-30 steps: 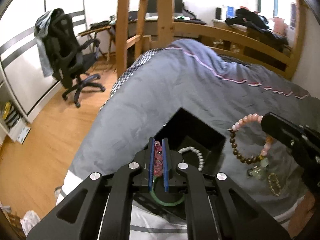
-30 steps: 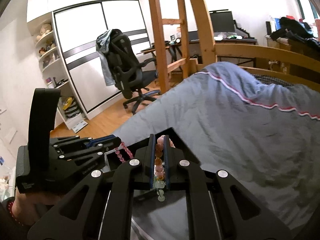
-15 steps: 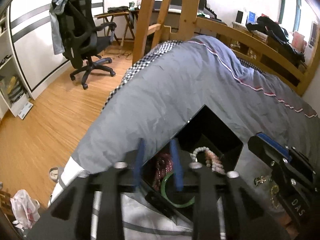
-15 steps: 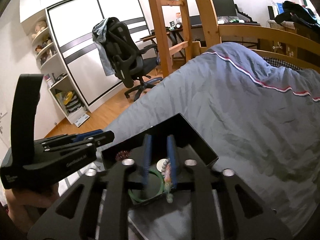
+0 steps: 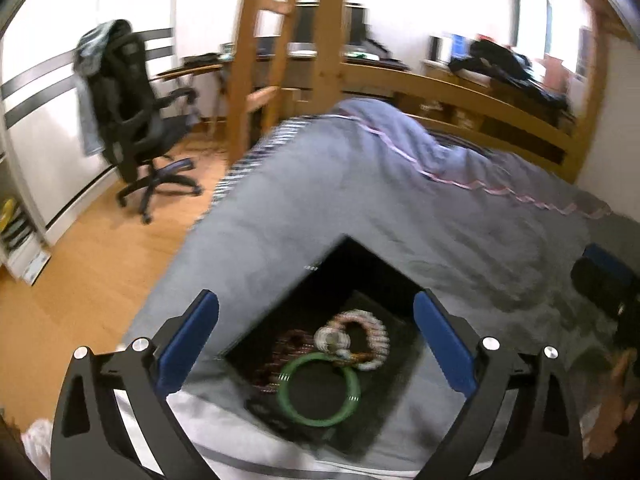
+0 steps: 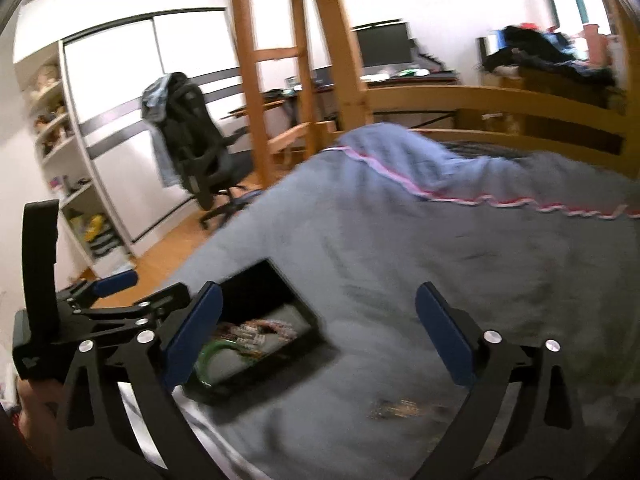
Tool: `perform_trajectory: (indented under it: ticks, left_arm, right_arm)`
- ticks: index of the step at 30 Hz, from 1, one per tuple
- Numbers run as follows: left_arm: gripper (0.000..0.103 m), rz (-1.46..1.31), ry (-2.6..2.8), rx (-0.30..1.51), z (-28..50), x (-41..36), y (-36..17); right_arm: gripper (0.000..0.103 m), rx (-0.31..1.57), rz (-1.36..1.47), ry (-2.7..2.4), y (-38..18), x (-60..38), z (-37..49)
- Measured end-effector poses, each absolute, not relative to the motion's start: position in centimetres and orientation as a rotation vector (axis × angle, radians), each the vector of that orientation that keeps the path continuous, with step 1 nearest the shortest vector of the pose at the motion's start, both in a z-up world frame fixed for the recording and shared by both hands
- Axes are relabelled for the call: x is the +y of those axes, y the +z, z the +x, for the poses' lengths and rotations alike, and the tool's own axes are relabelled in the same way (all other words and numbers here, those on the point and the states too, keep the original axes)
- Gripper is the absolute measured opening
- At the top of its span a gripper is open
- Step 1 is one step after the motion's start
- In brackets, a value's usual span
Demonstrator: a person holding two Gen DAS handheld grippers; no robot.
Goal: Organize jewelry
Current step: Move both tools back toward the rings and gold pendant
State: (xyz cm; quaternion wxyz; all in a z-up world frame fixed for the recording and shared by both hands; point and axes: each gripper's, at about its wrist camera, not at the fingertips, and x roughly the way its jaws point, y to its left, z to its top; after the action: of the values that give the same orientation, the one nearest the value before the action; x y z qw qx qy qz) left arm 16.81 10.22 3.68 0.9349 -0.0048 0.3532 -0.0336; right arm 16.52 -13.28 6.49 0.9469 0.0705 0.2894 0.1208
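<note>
One second before, each gripper was closed on a bracelet: the left gripper (image 5: 316, 336) on a dark red beaded one, the right gripper (image 6: 318, 320) on a pink and brown beaded one. At this moment both were released. The blue fingers (image 5: 188, 342) of the left gripper stood wide apart with nothing between them, and the fingers (image 6: 192, 336) of the right gripper were also wide apart and empty. The two bracelets lay inside the black box (image 5: 360, 264) on the grey duvet (image 5: 320, 184): the dark red bracelet (image 5: 286, 350) at the left side of the box floor, the pink bracelet (image 5: 370, 334) beside it together with a white beaded one, which I could not separate clearly because of blur, and the green bangle (image 5: 319, 389) in front of them. In the right wrist view a small golden chain (image 6: 400, 407) lay on the duvet outside the box, below the right gripper. I judged that this part of the task was done for two pieces, and that the chain was probably the next thing to collect; the pictures were blurred, so both grippers seemed to be moving.
</note>
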Motion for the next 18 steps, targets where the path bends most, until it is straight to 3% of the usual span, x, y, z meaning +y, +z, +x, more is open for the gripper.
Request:
perform_trajectory:
  ticks: [7, 18]
  left_arm:
    - [0.097, 0.02, -0.237, 0.724, 15.8, 3.9, 2.7]
    - [0.096, 0.04, -0.354, 0.86, 16.7, -2.6, -3.3]
  right_arm:
    - [0.098, 0.608, 0.176, 0.141, 5.7, -19.7, 13.1]
    - [0.098, 0.687, 0.152, 0.132, 0.3, -23.5, 9.5]
